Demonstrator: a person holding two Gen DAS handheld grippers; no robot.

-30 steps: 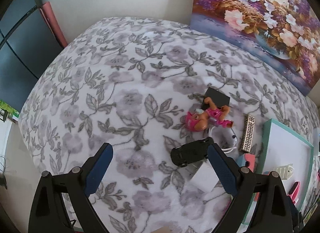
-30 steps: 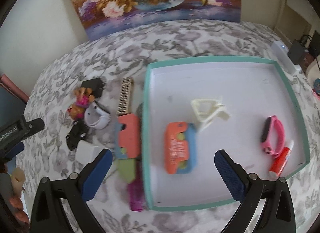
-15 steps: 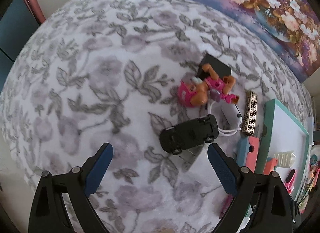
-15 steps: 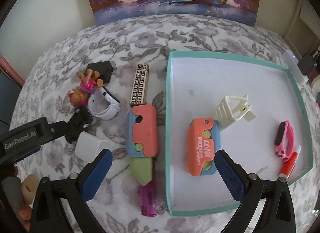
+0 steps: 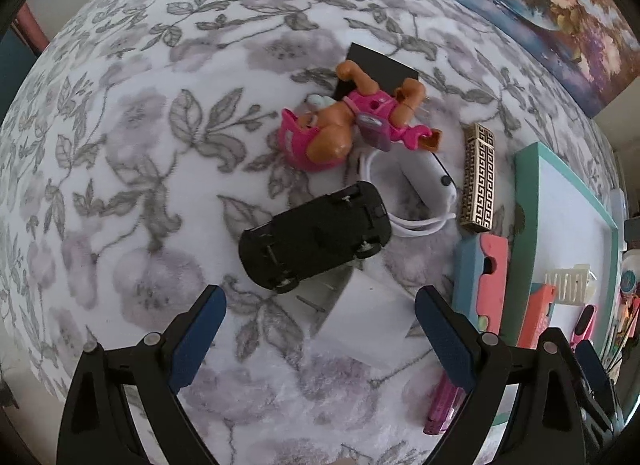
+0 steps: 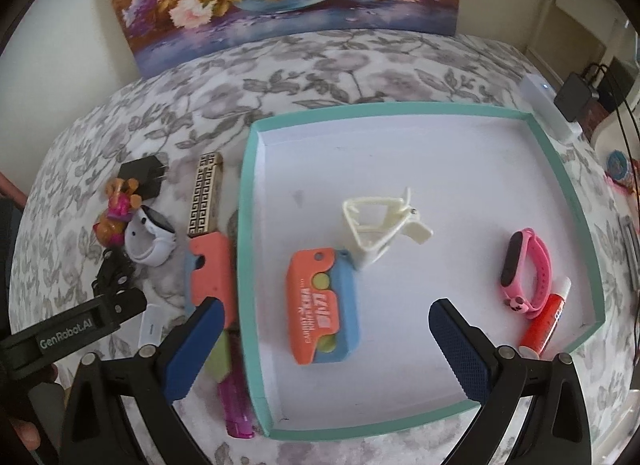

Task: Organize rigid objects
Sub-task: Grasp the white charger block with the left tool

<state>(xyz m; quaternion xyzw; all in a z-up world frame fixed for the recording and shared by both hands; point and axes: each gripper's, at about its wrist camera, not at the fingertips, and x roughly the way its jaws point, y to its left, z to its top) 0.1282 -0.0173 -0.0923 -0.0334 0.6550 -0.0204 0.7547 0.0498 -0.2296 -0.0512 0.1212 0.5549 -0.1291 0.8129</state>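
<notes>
The left claw (image 5: 318, 329) is held wide open above the overturned black toy car (image 5: 316, 236); the right claw (image 6: 322, 339) is held open, empty, over the teal tray (image 6: 558, 169).

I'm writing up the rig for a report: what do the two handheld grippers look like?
Both the left gripper and right gripper have black plastic frames with silver screw heads, and two fingers faced with dark blue textured pads. The left gripper's body carries white "GenRobot.AI" lettering.
</notes>
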